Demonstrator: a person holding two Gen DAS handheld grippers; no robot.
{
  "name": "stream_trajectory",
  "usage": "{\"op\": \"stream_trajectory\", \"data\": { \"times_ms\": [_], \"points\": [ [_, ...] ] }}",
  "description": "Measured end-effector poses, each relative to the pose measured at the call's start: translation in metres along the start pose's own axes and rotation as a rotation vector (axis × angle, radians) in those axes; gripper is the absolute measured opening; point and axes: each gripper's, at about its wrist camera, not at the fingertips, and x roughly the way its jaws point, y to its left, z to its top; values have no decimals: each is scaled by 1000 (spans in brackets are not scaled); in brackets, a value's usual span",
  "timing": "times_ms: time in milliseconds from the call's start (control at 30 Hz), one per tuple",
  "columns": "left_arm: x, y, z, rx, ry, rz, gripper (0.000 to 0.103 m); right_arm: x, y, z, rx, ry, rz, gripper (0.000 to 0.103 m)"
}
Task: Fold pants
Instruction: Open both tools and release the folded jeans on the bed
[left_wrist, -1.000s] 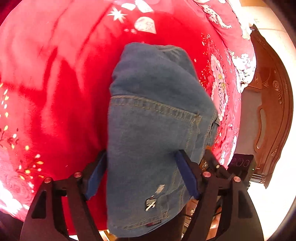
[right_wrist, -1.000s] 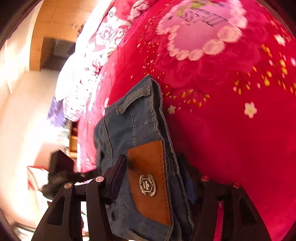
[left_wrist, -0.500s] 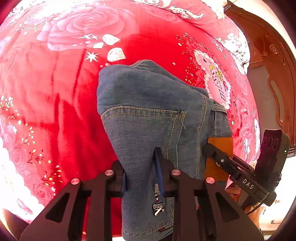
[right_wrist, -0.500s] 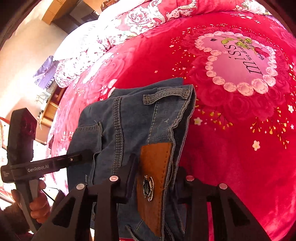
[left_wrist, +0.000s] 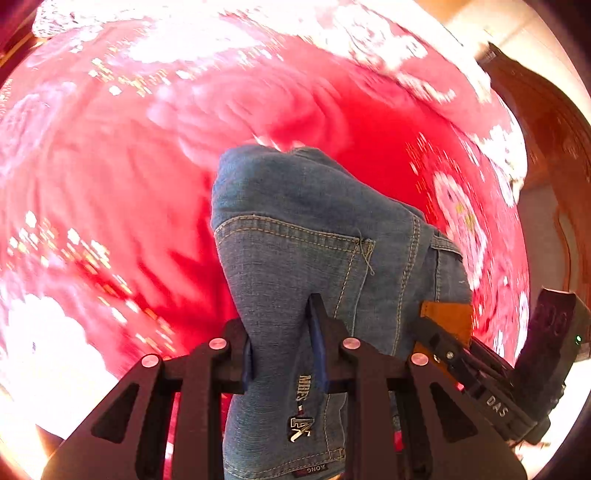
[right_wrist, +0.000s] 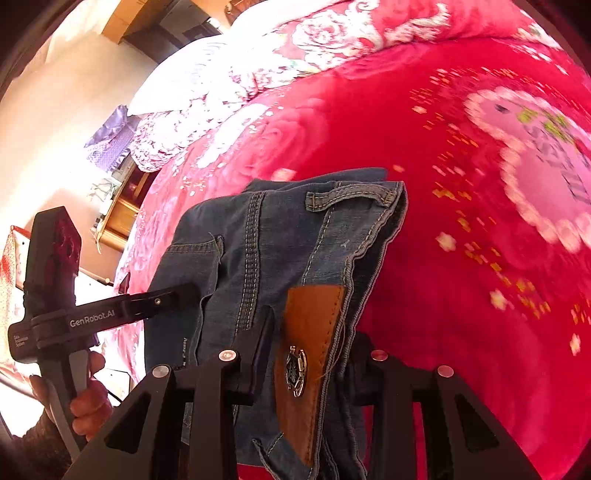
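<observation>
The folded blue jeans (left_wrist: 317, 258) are held above the red blanket (left_wrist: 110, 221), pinched by both tools. In the left wrist view the left gripper (left_wrist: 282, 354) is clamped narrowly on the pocket side. Only the right wrist view shows a hand (right_wrist: 88, 398) and the right gripper (right_wrist: 310, 350) closed on the waistband's brown leather patch (right_wrist: 310, 332).
</observation>
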Motion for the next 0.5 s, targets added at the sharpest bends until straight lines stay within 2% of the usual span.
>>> {"op": "stream_trajectory", "data": {
  "times_ms": [100,167,200,267,333,400,467,500],
  "points": [
    [-16,12,30,-25,-64,26,22,4,29,31,-56,-47,-13,32],
    [-21,20,47,-40,-107,60,29,6,44,52,-80,-86,-43,36],
    [-21,23,52,-39,-123,112,34,11,50,61,-101,-84,-109,39],
    [-21,31,55,-20,-136,233,36,17,55,69,-135,-76,-275,44],
    [-20,41,44,5,-140,283,48,17,52,65,-127,-64,-316,51],
    [-18,54,26,2,-149,307,55,11,46,51,-97,-82,-332,77],
    [-16,59,3,6,-193,316,55,5,45,28,-106,-119,-378,90],
    [-14,60,-5,8,-214,322,57,3,44,17,-125,-126,-381,90]
  ]
}}
